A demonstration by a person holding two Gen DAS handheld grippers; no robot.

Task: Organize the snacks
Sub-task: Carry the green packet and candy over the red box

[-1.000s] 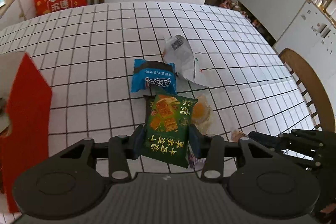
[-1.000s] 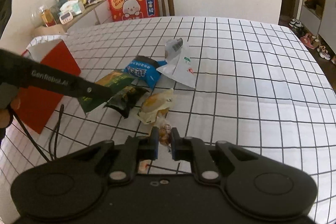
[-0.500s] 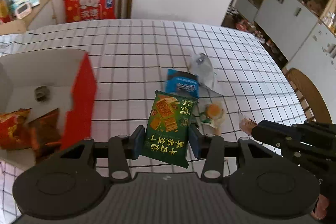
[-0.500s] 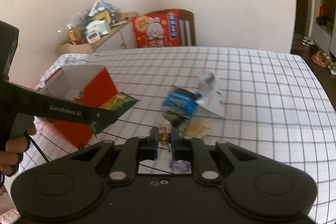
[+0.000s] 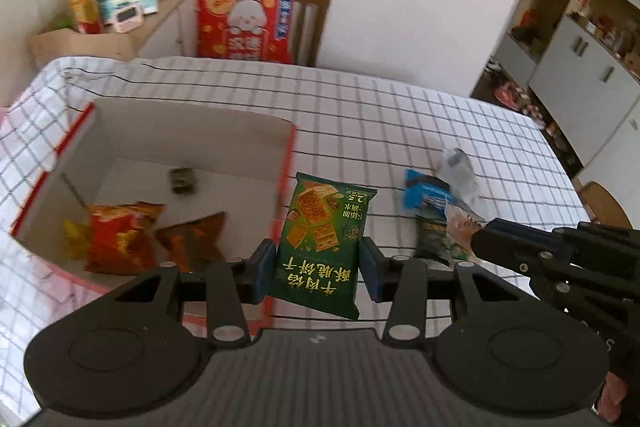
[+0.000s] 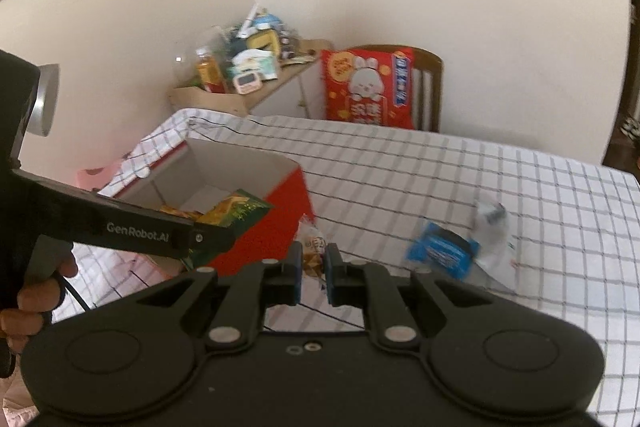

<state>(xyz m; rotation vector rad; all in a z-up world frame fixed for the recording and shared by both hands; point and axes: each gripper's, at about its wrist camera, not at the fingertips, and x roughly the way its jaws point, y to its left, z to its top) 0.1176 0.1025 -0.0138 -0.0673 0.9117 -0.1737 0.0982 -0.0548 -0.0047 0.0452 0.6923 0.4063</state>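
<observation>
1. Both tools have risen from the snack pile and swung toward the red box (image 5: 286, 163), now in fuller view.
2. On the checked worktop (image 5: 360, 107) remain a blue packet (image 5: 424, 189), a white wrapper (image 5: 456, 163) and a dark green packet (image 5: 430, 239).
3. Left tool (image 5: 316, 265) clamps a green cracker packet (image 5: 324, 235), upright beside the box wall.
4. Right tool (image 6: 312, 269), nearly closed, pinches a small clear-wrapped snack (image 6: 314, 247).

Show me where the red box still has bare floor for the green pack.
Inside the red box, the white floor is bare along the far wall, around the small dark packet. The near left corner is crowded by two orange-red bags. The green pack hangs in the left claw.
</observation>
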